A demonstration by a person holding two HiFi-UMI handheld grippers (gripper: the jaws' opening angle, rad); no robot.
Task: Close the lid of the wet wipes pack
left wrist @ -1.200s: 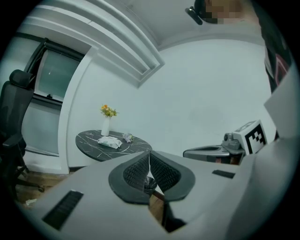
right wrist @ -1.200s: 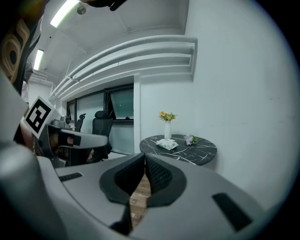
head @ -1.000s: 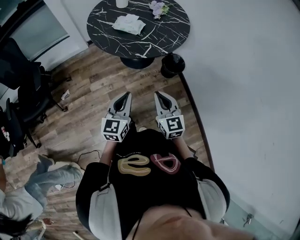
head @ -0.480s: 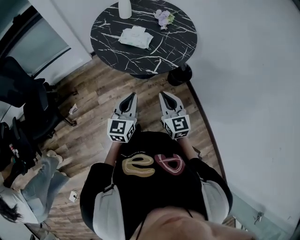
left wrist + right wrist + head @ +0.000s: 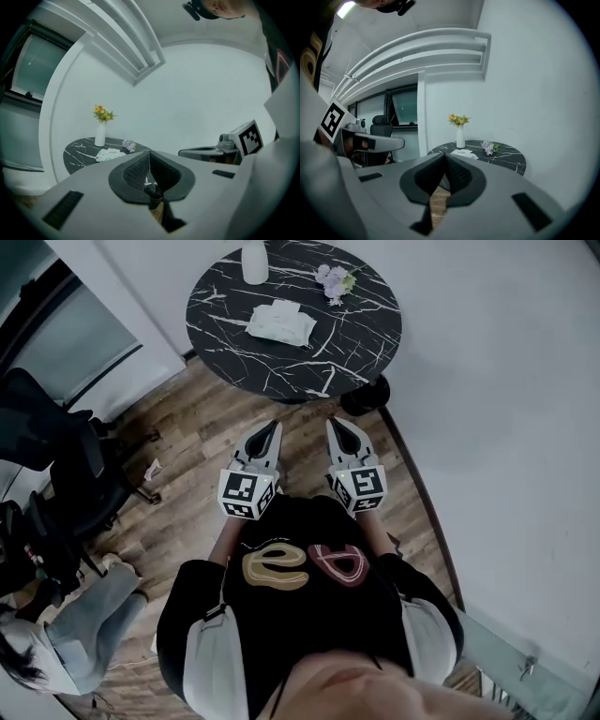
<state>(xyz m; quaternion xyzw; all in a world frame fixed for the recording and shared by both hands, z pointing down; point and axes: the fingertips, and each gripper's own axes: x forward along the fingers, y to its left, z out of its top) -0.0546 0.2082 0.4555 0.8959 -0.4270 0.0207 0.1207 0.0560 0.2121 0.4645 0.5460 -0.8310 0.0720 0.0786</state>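
Left gripper (image 5: 272,427) and right gripper (image 5: 334,424), jaws pressed together and empty, are nearing the table (image 5: 370,338), now lower in frame; wipes pack (image 5: 280,322) is lying upper centre, unreached.

Head cam: steeply down over the torso, table (image 5: 366,334) at top, far. Cams on left gripper (image 5: 272,428) and right gripper (image 5: 335,426): near-level along the jaws, toward the same table, well off.
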